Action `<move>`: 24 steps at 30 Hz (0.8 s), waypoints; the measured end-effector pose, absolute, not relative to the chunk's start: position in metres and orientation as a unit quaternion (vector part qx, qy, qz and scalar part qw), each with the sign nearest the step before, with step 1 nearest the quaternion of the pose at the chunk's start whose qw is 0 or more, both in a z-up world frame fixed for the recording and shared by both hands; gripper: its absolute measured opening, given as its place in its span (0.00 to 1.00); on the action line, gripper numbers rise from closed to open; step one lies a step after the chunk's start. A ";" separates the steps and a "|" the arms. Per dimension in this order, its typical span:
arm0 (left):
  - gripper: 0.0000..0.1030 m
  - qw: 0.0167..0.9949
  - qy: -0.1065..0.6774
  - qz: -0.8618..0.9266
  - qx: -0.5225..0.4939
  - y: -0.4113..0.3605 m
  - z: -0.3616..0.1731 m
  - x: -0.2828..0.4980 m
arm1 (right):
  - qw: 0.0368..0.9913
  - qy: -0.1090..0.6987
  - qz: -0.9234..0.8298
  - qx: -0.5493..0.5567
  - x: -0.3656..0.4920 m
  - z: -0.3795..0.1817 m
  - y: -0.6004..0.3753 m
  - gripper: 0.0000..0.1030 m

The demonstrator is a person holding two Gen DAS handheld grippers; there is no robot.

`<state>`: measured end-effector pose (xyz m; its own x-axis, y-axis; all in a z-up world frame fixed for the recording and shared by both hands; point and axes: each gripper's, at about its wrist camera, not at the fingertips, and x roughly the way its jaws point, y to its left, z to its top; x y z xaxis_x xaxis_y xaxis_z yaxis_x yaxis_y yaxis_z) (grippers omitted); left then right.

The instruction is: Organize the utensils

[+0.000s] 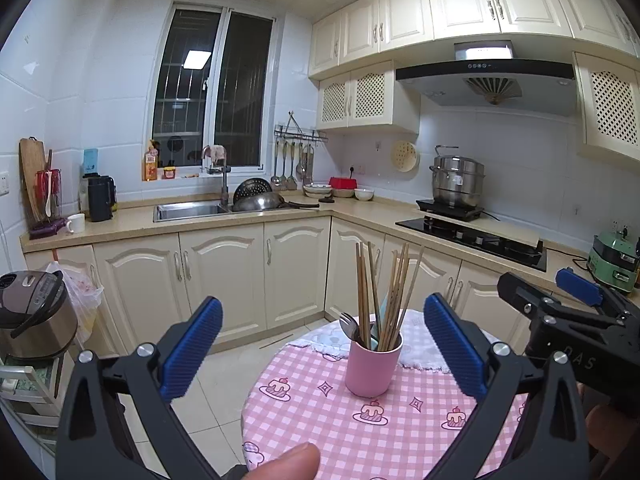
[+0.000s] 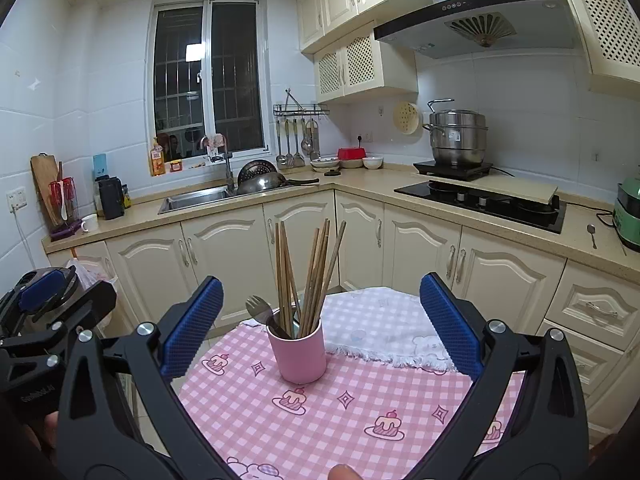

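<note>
both claws are spread wide and hold nothing: the left claw and the right claw each hang low in their own frame, above the bench with its pink check cloth. the pink cup stands upright near the middle of the frame between the blue pads. it holds wooden chopsticks and a metal fork.

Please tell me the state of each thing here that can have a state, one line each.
Left claw: open, empty.
Right claw: open, empty.
Pink cup: upright on the table, full.
Chopsticks: standing in the cup, leaning.
Fork: in the cup, tines up.
Window: shut.
</note>
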<state>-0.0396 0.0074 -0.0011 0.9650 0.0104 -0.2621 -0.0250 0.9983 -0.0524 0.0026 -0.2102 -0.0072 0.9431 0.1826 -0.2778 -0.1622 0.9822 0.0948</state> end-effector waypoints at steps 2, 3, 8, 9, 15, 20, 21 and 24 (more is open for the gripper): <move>0.96 0.992 0.126 0.010 -0.025 0.006 0.000 -0.045 | 0.985 0.143 0.086 0.033 -0.002 -0.007 -0.210 0.94; 0.96 0.992 0.125 0.011 -0.024 0.005 0.000 -0.047 | 0.985 0.143 0.086 0.033 -0.003 -0.007 -0.210 0.94; 0.96 0.993 0.119 0.006 -0.019 0.001 0.004 -0.056 | 0.986 0.135 0.085 0.039 -0.014 -0.005 -0.213 0.94; 0.96 0.993 0.118 0.004 -0.017 0.000 0.005 -0.058 | 0.986 0.134 0.085 0.041 -0.016 -0.005 -0.215 0.94; 0.96 0.994 0.105 -0.006 -0.021 -0.003 0.010 -0.071 | 0.988 0.126 0.082 0.048 -0.031 -0.004 -0.219 0.94; 0.96 0.994 0.104 -0.003 -0.025 0.001 0.012 -0.077 | 0.988 0.120 0.081 0.054 -0.038 -0.004 -0.221 0.94; 0.96 0.994 0.105 -0.001 -0.023 0.002 0.012 -0.078 | 0.988 0.121 0.081 0.055 -0.039 -0.004 -0.221 0.94; 0.96 0.994 0.108 0.011 -0.021 0.005 0.012 -0.078 | 0.988 0.121 0.083 0.057 -0.039 -0.003 -0.218 0.94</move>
<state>-0.0776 0.0049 0.0125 0.9764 0.0182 -0.2150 -0.0271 0.9989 -0.0384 -0.0391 -0.2183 -0.0030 0.9570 0.1778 -0.2294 -0.1503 0.9797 0.1325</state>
